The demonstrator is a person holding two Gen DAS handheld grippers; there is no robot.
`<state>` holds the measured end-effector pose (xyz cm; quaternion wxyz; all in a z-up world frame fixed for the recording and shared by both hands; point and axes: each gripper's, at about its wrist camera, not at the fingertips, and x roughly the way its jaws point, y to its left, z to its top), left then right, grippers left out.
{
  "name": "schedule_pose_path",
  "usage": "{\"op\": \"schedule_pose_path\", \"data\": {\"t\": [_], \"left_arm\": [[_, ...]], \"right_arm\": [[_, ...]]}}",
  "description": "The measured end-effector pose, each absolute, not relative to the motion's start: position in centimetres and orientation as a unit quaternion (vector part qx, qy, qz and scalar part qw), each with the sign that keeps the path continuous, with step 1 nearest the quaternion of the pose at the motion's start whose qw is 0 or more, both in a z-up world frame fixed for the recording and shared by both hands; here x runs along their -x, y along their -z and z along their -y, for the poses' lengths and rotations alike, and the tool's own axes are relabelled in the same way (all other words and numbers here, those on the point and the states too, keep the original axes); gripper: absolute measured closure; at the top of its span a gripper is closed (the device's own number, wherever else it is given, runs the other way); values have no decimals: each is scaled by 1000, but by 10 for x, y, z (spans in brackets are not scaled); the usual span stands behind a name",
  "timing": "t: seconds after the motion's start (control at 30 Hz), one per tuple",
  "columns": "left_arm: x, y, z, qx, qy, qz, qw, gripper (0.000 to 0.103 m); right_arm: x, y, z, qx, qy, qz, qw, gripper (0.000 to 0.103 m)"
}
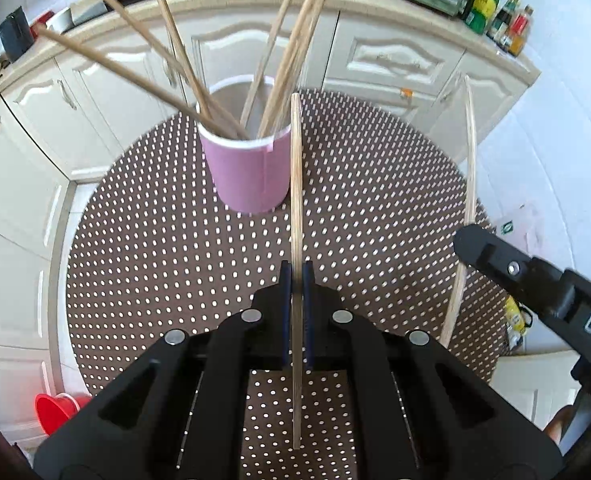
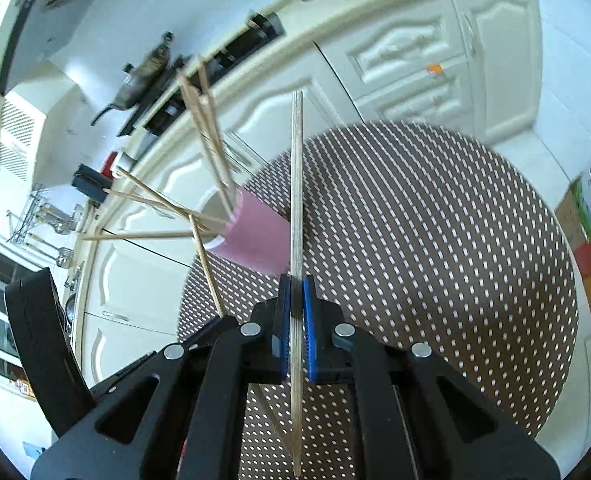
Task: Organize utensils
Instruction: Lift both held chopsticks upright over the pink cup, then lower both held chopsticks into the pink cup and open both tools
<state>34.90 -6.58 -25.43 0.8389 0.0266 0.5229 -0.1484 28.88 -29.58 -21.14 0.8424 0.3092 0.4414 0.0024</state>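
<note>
Left gripper (image 1: 296, 276) fingers pinch one chopstick (image 1: 295, 184); right gripper (image 2: 296, 292) fingers pinch another chopstick (image 2: 296, 184).

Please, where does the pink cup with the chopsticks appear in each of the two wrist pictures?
Left wrist view: the pink cup stands upright at the centre, above the left gripper.
Right wrist view: it appears tilted, left of centre, above the right gripper.
Shared landmark: the brown dotted mat under it.
</note>
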Motion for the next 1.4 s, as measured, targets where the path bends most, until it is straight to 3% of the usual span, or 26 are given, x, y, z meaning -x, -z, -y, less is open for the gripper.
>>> {"op": "schedule_pose_path", "data": {"t": [0.73,1.4], "left_arm": [[-365,134,58,20,123,-379,917,98],[-422,112,45,44,85,-313,945,97]], "right_arm": [[-323,109,269,-206,-16,-320,924,98],[-380,91,260,-190,-71,-267,942,98]]}}
